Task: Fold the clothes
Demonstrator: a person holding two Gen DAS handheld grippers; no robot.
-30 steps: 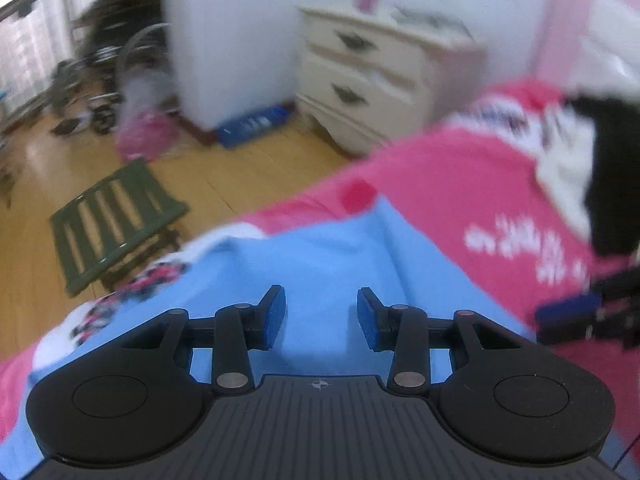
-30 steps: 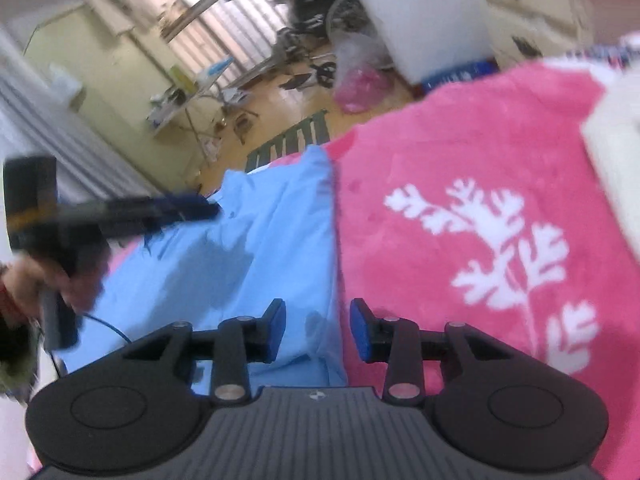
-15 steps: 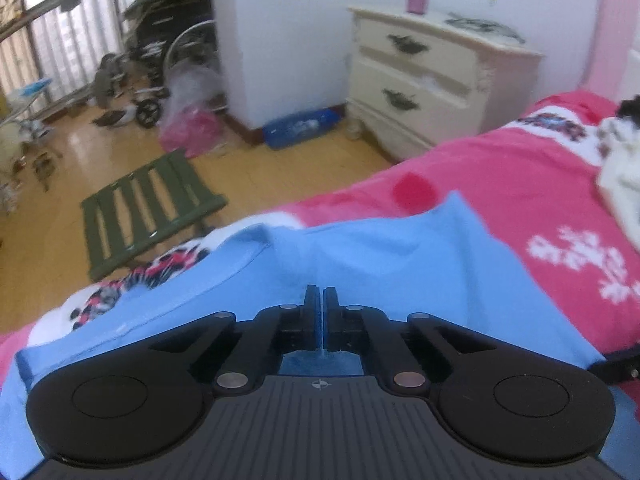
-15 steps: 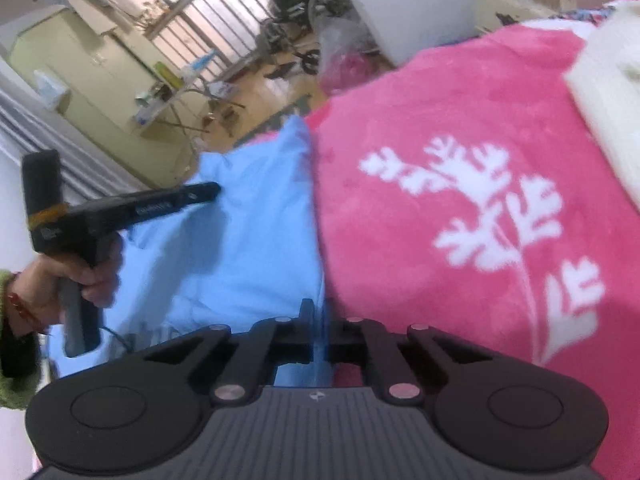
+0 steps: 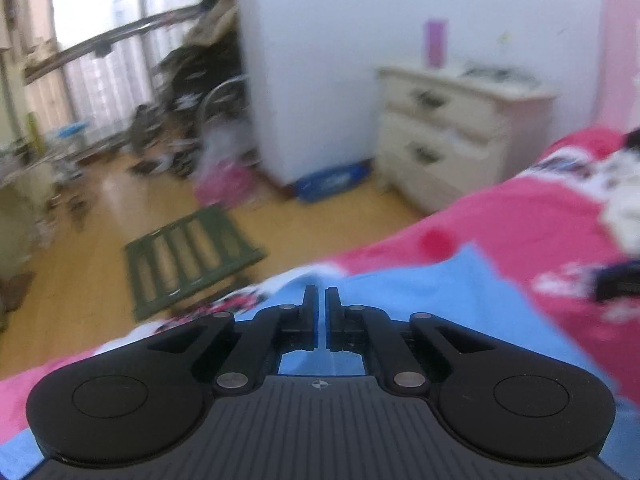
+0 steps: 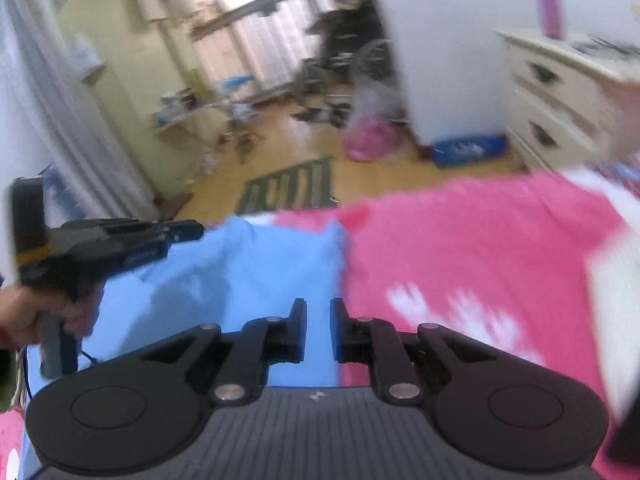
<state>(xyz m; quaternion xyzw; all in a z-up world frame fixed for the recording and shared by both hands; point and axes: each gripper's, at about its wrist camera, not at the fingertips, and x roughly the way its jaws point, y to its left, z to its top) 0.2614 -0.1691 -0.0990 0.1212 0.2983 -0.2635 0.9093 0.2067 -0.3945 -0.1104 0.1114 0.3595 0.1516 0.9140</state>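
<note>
- Left gripper (image 5: pixel 322 312): matte black throughout, two narrow fingers on jointed link arms, blue pads on the inner faces.
- Silver rivets at the link pivots, smaller dark screws further out along the arms.
- Two round black housings with recessed discs either side of a ribbed grey-black deck; small compass-like mark at the deck's front edge.
- Right gripper (image 6: pixel 319 330): same black build, same ribbed deck and rivets (mark there blurred).
- Seen from the right wrist camera: pistol-style grey handle, yellow band round the upright black block, thin blue cable trailing below.
</note>
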